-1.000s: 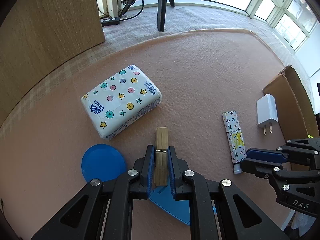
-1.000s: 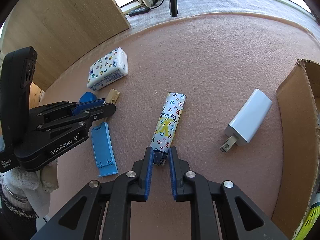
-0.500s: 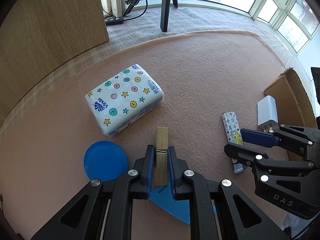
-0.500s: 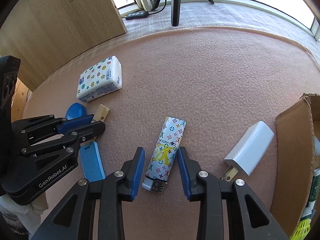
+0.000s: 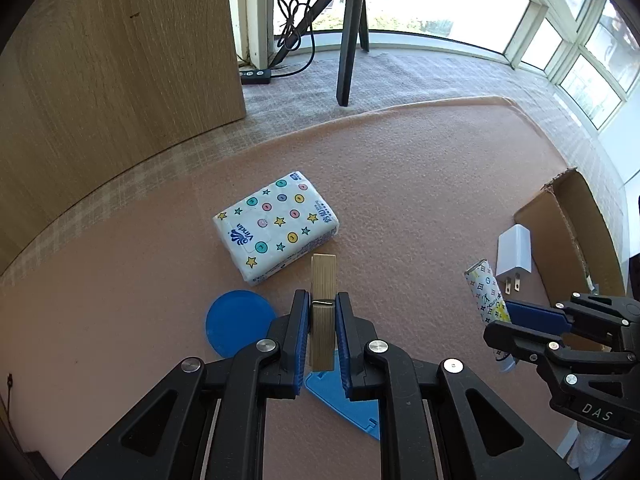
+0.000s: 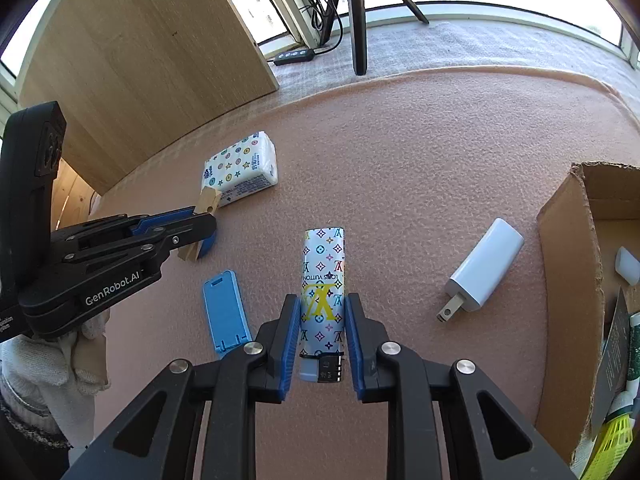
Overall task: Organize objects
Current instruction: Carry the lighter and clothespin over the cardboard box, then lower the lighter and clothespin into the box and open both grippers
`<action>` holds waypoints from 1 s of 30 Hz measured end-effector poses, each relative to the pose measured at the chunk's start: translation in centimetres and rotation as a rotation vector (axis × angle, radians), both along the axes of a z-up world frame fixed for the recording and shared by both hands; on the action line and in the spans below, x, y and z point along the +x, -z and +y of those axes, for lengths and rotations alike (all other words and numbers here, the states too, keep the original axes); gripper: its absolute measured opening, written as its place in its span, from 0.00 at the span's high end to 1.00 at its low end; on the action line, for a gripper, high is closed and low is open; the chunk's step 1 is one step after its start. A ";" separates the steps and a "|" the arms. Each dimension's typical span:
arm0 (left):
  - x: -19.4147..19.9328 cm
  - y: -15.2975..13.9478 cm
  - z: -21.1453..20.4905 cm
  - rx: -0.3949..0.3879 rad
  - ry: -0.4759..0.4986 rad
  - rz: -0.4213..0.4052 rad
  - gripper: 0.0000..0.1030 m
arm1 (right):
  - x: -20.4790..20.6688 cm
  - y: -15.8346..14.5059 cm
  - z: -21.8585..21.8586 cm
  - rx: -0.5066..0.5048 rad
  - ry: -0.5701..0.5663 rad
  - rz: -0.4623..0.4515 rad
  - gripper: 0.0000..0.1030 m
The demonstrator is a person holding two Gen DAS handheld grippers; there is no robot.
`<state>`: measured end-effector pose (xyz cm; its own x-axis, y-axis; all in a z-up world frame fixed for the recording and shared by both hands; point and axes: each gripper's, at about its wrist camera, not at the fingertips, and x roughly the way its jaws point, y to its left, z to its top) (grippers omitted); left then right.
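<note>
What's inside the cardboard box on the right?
Through the cardboard box's open side, a white object, a dark card and something yellow-green show. The box wall and picture edge hide the rest.

**A sunlit room at home, floor laid out for sorting**

This looks like a living space beside a bay of windows (image 5: 576, 60), with daylight falling on a pink felt mat (image 5: 400, 168) spread over a pale checked carpet (image 5: 420, 76). A light wood cabinet panel (image 5: 120, 60) stands at the left. A black tripod (image 5: 350, 40) and a power strip (image 5: 256, 76) with trailing cable sit by the window. Household odds lie about: a tissue pack (image 5: 276, 226), a white charger plug (image 5: 514, 250), a cardboard box (image 6: 576, 280).
</note>
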<state>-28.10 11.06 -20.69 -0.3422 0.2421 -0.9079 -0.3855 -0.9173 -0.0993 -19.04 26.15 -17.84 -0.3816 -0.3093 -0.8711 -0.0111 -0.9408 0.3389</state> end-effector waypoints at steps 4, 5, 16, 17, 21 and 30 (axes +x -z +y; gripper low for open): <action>1.5 -1.7 1.1 0.020 0.030 0.031 0.87 | 2.6 -2.1 1.7 -0.012 0.000 0.052 0.80; 2.0 -2.1 1.7 0.028 0.042 0.037 0.87 | 3.2 -2.4 2.3 -0.012 0.004 0.063 0.80; 8.2 -4.2 11.2 0.115 0.210 0.049 0.87 | 11.5 -4.6 12.6 0.042 0.160 0.119 0.80; 8.7 -4.3 12.3 0.124 0.227 0.047 0.87 | 12.0 -4.7 13.5 0.047 0.177 0.121 0.80; 10.9 -5.0 16.8 0.167 0.291 0.036 0.87 | 14.0 -5.3 16.6 0.084 0.235 0.129 0.80; 14.9 -5.1 24.6 0.200 0.394 0.013 0.86 | 16.9 -5.0 20.6 0.088 0.310 0.118 0.80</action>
